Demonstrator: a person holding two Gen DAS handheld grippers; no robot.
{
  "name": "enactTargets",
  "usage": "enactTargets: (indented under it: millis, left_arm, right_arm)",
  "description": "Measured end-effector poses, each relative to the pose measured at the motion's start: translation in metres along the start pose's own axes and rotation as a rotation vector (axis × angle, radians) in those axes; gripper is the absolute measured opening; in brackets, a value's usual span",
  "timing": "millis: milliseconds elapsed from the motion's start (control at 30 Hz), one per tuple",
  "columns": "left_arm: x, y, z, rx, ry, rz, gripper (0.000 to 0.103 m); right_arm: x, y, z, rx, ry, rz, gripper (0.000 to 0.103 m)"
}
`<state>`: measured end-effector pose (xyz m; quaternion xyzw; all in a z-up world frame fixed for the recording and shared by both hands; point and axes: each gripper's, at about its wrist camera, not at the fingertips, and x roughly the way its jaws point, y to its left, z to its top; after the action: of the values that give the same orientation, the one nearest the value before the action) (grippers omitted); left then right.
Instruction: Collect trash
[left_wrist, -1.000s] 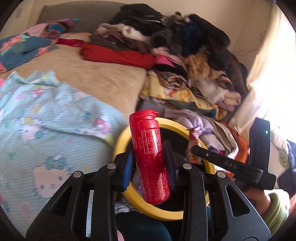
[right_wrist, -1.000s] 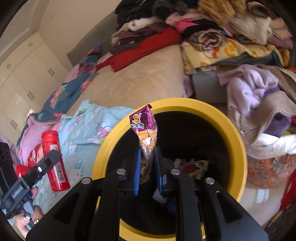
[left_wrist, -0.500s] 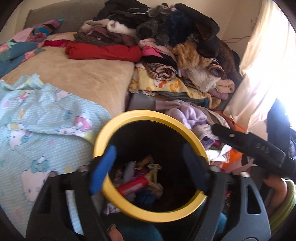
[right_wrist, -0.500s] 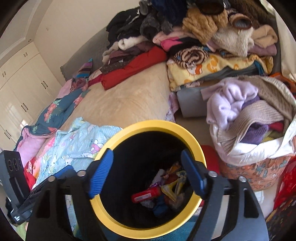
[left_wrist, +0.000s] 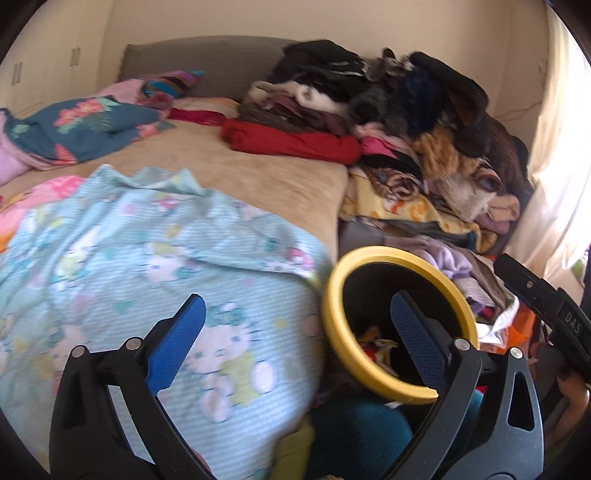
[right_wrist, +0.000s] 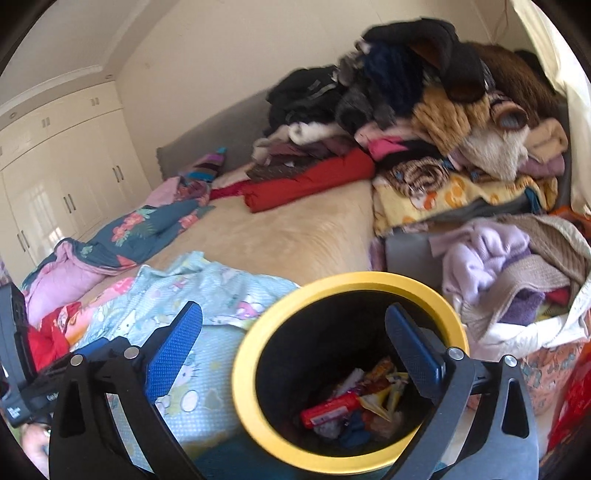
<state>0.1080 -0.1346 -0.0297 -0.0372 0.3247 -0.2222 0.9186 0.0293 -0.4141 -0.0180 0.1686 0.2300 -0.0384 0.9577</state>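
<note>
A black bin with a yellow rim (right_wrist: 255, 350) stands beside the bed; it also shows in the left wrist view (left_wrist: 332, 295). Inside lie a red bottle (right_wrist: 328, 408), a snack wrapper (right_wrist: 380, 369) and other litter. My left gripper (left_wrist: 295, 325) is open and empty, over the bed's edge just left of the bin. My right gripper (right_wrist: 293, 332) is open and empty, above the bin's left rim. The right gripper's body (left_wrist: 546, 310) shows at the right of the left wrist view.
A light blue cartoon blanket (left_wrist: 129, 251) covers the near bed. A beige cover (right_wrist: 288, 229) lies behind it. A tall pile of clothes (right_wrist: 424, 122) fills the back right. A basket of clothes (right_wrist: 517, 266) stands right of the bin. Wardrobes (right_wrist: 55, 177) line the left wall.
A second ago my left gripper held the red bottle and my right held the snack wrapper over the bin. Both opened; the items now lie in the bin. Both grippers have drawn back leftward.
</note>
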Motion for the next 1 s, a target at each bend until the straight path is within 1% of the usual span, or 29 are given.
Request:
enactTargets:
  millis: [133, 200, 233, 333, 433, 500, 667, 833, 1000]
  left_arm:
    - [-0.023, 0.021, -0.006, -0.021, -0.041, 0.059, 0.092]
    - [-0.035, 0.029, -0.01, -0.026, -0.066, 0.084, 0.092]
    - [-0.044, 0.033, -0.014, -0.026, -0.09, 0.105, 0.092]
    - [-0.063, 0.039, -0.021, -0.022, -0.155, 0.148, 0.092]
    - [-0.075, 0.042, -0.026, -0.004, -0.18, 0.194, 0.092]
    - [-0.082, 0.043, -0.027, 0.01, -0.196, 0.224, 0.092]
    - [-0.093, 0.047, -0.027, -0.001, -0.226, 0.223, 0.092]
    - [-0.093, 0.048, -0.028, -0.003, -0.225, 0.222, 0.092]
    - [-0.093, 0.049, -0.027, -0.012, -0.222, 0.222, 0.092]
  right_arm:
    - [-0.007, 0.029, -0.013, -0.059, -0.036, 0.024, 0.097]
    - [-0.015, 0.049, -0.021, -0.128, -0.074, 0.028, 0.097]
    - [-0.019, 0.058, -0.025, -0.161, -0.094, 0.034, 0.097]
    - [-0.029, 0.078, -0.036, -0.202, -0.135, 0.051, 0.097]
    - [-0.039, 0.091, -0.045, -0.237, -0.188, 0.052, 0.097]
    - [-0.041, 0.095, -0.048, -0.254, -0.198, 0.06, 0.097]
    - [-0.039, 0.093, -0.049, -0.242, -0.184, 0.048, 0.097]
    - [-0.04, 0.09, -0.049, -0.231, -0.194, 0.028, 0.097]
    - [-0.039, 0.088, -0.048, -0.227, -0.193, 0.026, 0.097]
